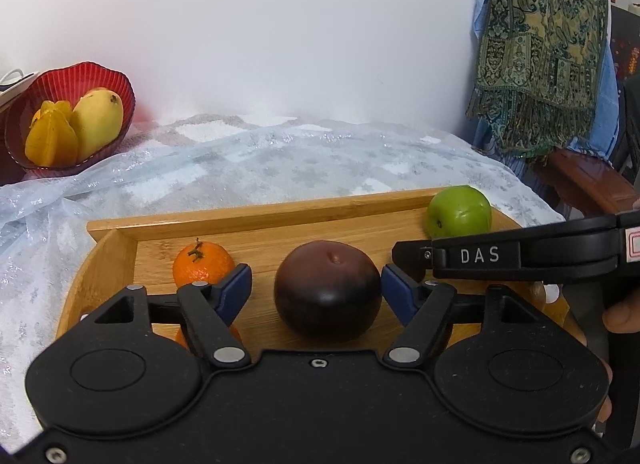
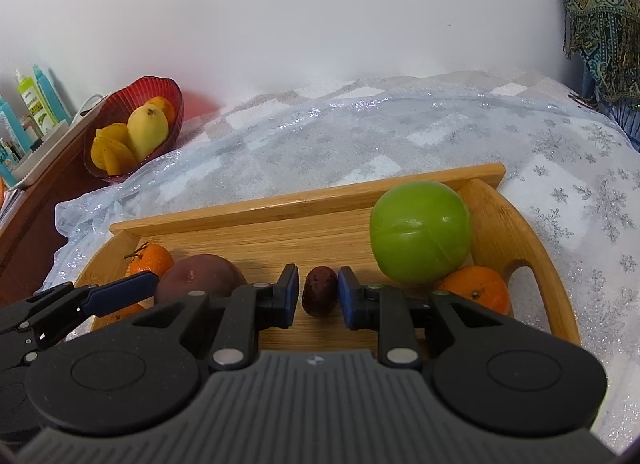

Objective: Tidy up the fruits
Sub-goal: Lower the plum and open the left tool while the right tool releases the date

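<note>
A wooden tray [image 1: 256, 214] holds the fruits. My left gripper [image 1: 316, 284] is open around a dark purple round fruit [image 1: 327, 291], with small gaps at both pads. A mandarin [image 1: 202, 266] sits left of it and a green apple [image 1: 458, 211] at the far right. My right gripper [image 2: 318, 294] is open around a small dark red date [image 2: 319, 290], pads close on both sides without clear contact. In the right wrist view the green apple [image 2: 419, 231] and a mandarin [image 2: 478, 288] lie right, the purple fruit [image 2: 200, 276] and another mandarin [image 2: 151, 260] left.
A red bowl [image 1: 116, 84] with a mango [image 1: 98, 120] and a starfruit [image 1: 50, 136] stands at the far left. A snowflake cloth [image 1: 280, 160] covers the table. A patterned scarf [image 1: 540, 44] hangs at right. Bottles [image 2: 36, 100] stand at far left.
</note>
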Demonstrator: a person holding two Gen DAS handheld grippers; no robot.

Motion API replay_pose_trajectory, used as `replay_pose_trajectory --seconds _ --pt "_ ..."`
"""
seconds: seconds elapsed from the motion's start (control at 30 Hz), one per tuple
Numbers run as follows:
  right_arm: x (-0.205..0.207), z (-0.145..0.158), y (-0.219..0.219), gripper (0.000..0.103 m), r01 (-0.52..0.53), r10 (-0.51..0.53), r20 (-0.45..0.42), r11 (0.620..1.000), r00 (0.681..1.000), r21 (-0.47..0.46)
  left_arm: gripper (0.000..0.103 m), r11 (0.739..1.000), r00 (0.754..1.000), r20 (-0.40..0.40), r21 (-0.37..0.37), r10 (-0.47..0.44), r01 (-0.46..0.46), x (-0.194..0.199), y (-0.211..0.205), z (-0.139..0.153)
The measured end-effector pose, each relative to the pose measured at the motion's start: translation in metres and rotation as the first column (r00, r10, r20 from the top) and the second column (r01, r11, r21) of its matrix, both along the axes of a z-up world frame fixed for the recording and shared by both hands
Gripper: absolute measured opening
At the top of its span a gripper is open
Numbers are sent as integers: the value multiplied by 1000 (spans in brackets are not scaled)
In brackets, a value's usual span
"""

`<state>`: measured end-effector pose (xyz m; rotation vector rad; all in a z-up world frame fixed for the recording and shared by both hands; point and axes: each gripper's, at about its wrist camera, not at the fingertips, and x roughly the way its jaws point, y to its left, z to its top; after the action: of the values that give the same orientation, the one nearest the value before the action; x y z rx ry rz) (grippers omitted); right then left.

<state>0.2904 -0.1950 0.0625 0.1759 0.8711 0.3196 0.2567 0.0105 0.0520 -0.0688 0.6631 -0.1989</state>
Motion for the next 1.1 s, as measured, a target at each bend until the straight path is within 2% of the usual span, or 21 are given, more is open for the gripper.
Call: replay_pose_trajectory --seconds 0.3,0.37,0.5,0.57,0.83,1.1 --pt "-13 11 2 38 -1 4 65 999 998 -46 79 1000 1000 23 9 6 -6 -8 0 7" --pt "-17 14 3 49 0 6 92 998 996 -58 82 1000 999 33 13 8 -9 -12 -1 9" --pt "-24 19 2 50 3 8 135 997 991 -76 86 999 998 53 31 14 -16 -18 -2 13" --pt "-27 22 2 58 2 9 153 997 988 -77 87 999 998 60 37 18 -20 -21 -1 14" --pt "-40 30 1 70 12 9 226 995 974 -95 95 998 995 86 34 49 -52 -32 5 20" --pt "-55 39 0 85 31 11 306 991 952 -133 97 996 992 105 52 64 -70 -45 9 24"
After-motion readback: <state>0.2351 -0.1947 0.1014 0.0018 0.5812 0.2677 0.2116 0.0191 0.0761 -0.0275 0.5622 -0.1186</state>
